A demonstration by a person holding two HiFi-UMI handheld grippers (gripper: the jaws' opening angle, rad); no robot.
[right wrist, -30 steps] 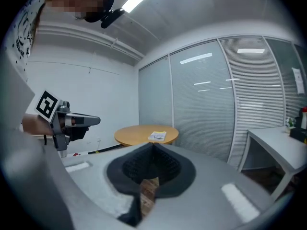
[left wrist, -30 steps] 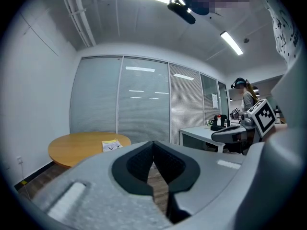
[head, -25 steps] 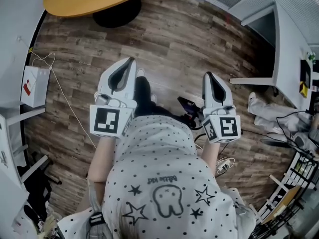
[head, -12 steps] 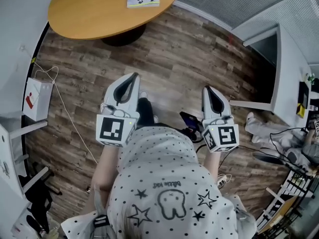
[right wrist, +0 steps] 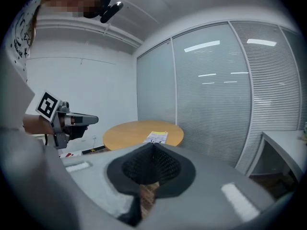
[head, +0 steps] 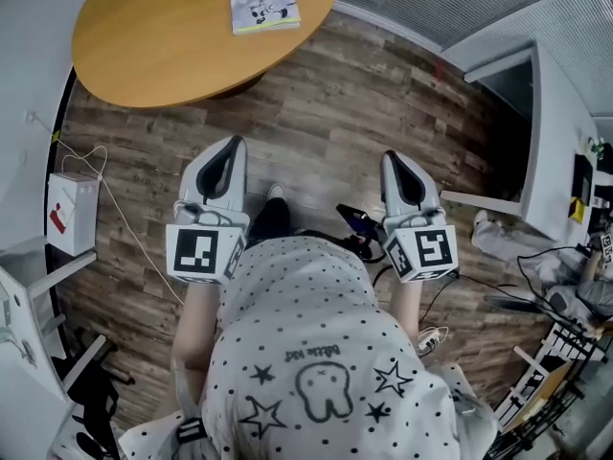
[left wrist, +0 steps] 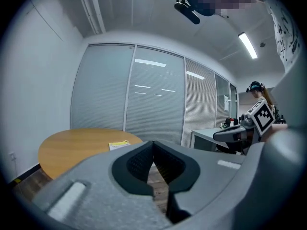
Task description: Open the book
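- the wood floor point(head: 383, 113) fills most of the head view, and a wide strip of it is left between the person and the round counter point(head: 153, 36); the task is judged not yet begun.
- the counter is cut off by the top edge of the head view, so its far side is not seen.
- the lower half of that view is taken up by a dotted shirt point(head: 306, 353), by which the arms and legs are mostly hidden.
- the left gripper point(head: 233, 144) and right gripper point(head: 391, 157) are held side by side in front of the body, well apart and aimed at the counter, likely so that both are ready on arrival.
- in each gripper view the fingers point(left wrist: 139, 164) are seen pressed together at the tips, with nothing between them; only floor is glimpsed through the gap below.
- the book point(head: 263, 0) is laid flat and closed near the counter's far right edge, cover up, well out of reach of both grippers.
- its print is too small to be read, and which edge is the spine cannot be told.
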